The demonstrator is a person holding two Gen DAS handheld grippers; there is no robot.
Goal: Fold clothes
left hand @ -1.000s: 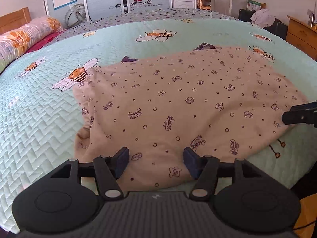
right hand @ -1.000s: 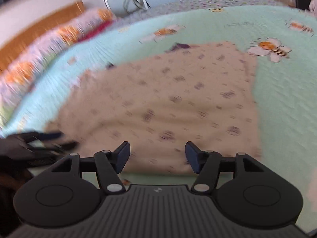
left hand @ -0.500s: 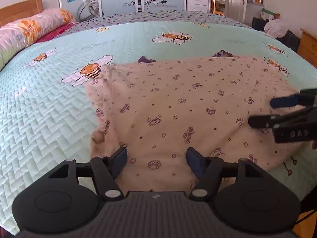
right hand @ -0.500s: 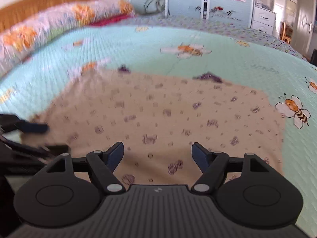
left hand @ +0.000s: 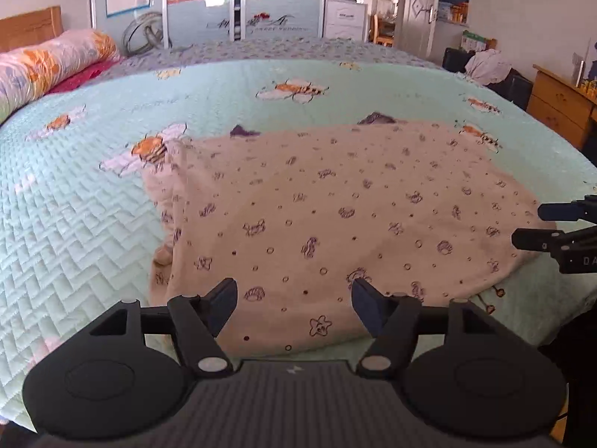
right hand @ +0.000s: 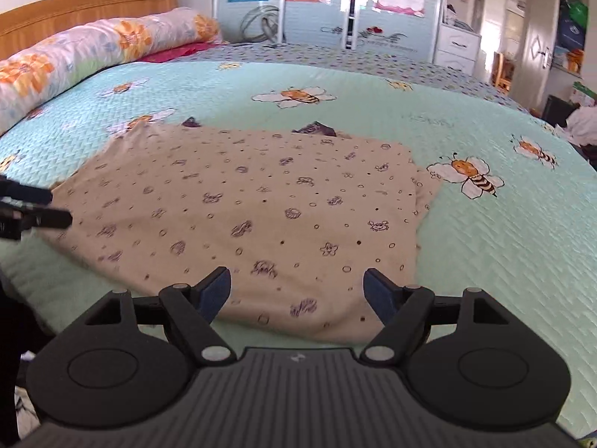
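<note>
A beige cotton garment printed with small purple sea creatures and rings point(left hand: 335, 216) lies spread nearly flat on the pale green quilted bedspread with a bee pattern point(left hand: 74, 224), close to the near edge of the bed and well apart from the headboard end. Its left side is bunched into soft folds beside one printed bee, while the rest lies smooth; two dark purple bits of fabric peek out along its far edge. The left gripper point(left hand: 294, 304) hangs over the garment's near hem with its jaws spread wide, nothing between the blue pads. The right gripper point(right hand: 296, 291) hangs likewise over the near hem toward the garment's right corner, its jaws also wide apart and empty. Each gripper shows at the edge of the other's view, just beside the garment's side borders. A long floral bolster pillow in pink and orange point(right hand: 93, 48) lies along the wooden headboard point(right hand: 86, 7) at the far left edge of the bed. A pale blue wardrobe with sliding doors point(left hand: 242, 0) stands beyond the far edge.
</note>
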